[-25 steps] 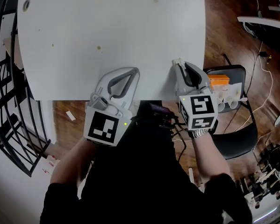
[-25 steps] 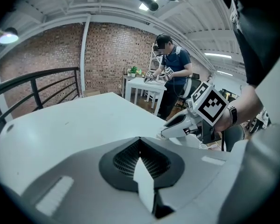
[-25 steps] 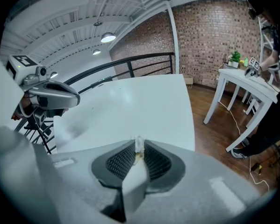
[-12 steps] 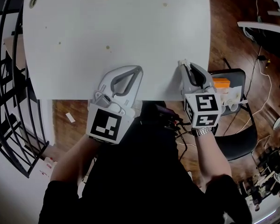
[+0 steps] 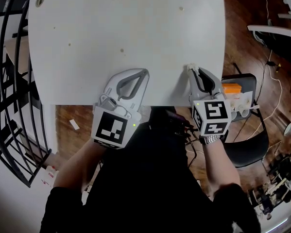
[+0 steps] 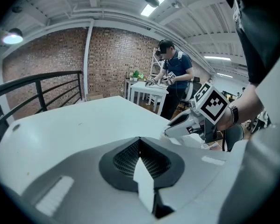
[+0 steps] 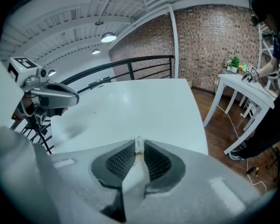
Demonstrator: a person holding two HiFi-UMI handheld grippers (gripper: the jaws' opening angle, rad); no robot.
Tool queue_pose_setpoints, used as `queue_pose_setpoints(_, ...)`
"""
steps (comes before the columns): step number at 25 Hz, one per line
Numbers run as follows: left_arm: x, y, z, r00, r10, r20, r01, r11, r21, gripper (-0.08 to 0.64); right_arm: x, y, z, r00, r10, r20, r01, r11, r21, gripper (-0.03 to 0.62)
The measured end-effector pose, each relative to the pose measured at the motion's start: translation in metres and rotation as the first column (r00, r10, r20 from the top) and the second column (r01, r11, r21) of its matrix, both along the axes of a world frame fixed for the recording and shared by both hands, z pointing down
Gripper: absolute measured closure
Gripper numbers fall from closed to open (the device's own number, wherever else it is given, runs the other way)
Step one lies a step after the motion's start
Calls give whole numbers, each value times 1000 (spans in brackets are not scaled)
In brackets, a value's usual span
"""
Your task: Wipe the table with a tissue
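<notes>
The right tool [image 5: 192,71] is pressed shut on a small scrap of white tissue [image 7: 138,147]. The scrap sits pinched right at the tips of the ribbed pads, with only a little of it poking out in front. The tool's tips rest on the table [image 5: 126,28] just inside its near edge, close to the near right corner, so the tissue [image 5: 188,67] lies against the tabletop there.

The left tool [image 5: 144,73] is closed tip to tip with nothing between its pads. Its own view shows the two dark pads [image 6: 125,158] meeting at the front. It lies low over the table by the near edge, about midway along it, and well apart from the right tool.

The white tabletop ahead of both tools carries a few small brownish crumbs [image 5: 121,50], scattered toward the middle and the far edge. A round hole [image 5: 40,0] sits at the far left corner.

A black metal railing [image 5: 9,81] curves past the table's left edge. To the right of the table is a wooden floor [image 5: 242,18], with a black chair [image 5: 245,140] holding an orange item [image 5: 231,88]. In the left gripper view, another person [image 6: 173,73] stands at a second white table in front of a brick wall [image 6: 116,55].
</notes>
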State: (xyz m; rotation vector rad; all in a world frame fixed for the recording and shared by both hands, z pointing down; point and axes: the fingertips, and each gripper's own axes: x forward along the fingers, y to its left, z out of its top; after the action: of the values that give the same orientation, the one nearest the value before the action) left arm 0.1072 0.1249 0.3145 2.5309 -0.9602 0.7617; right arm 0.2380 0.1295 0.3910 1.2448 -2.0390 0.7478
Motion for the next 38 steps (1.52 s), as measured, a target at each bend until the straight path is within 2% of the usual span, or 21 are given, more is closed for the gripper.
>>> queue_pose_setpoints(21,-83,-18,2,996,-86,-4,86,996,-12,545,-109,-18,-15,993,-111,44,111,994,9,546)
queue_pose_setpoints(38,-138,-32,8,996,-92,-2,92,995,-32,544,-192,-32,-11,983,-162,82,163,987,-3,546)
